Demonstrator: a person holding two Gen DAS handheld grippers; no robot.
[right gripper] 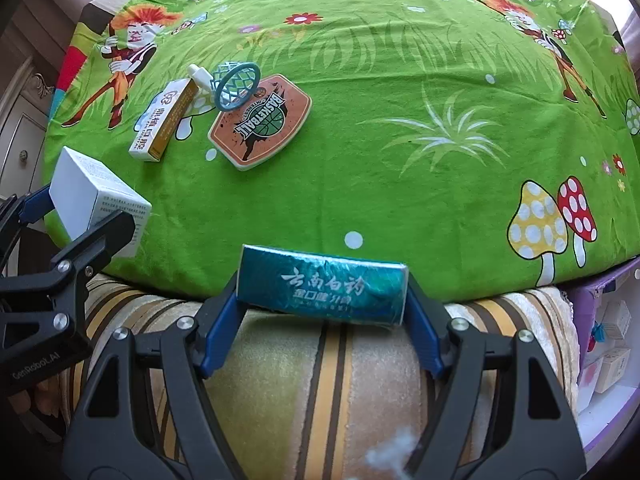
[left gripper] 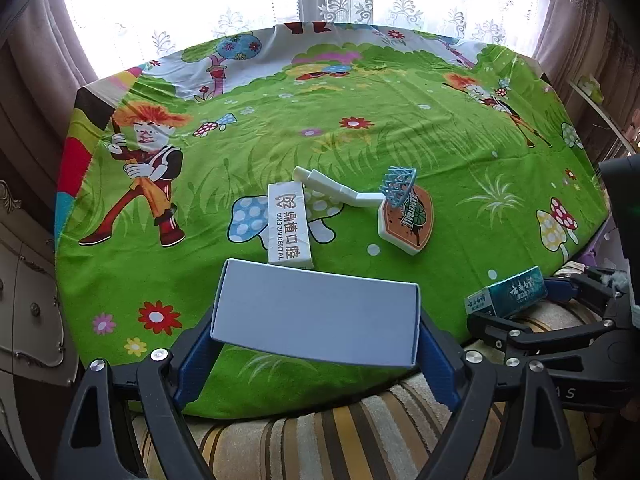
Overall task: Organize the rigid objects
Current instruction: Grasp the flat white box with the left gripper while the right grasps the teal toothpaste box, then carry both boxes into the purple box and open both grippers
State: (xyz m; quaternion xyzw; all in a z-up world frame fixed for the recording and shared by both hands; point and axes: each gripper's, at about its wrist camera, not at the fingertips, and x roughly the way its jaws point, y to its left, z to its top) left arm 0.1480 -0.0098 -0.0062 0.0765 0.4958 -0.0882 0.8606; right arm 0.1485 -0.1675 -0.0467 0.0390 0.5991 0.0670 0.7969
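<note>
Heads up: your left gripper [left gripper: 316,334] pinches the plain white cardboard box [left gripper: 316,312] endwise, and your right gripper [right gripper: 322,300] clamps the shiny teal toothpaste carton [right gripper: 320,290] over the green cartoon tablecloth [right gripper: 400,168] edge. Either could pivot and drop.

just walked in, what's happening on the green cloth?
A person holds a gripper in each hand. The left gripper is clamped on a pale blue box, the right gripper on a teal box, both at the near edge of the green cloth. A white dental box and toy basketball hoop lie further back, untouched.
</note>
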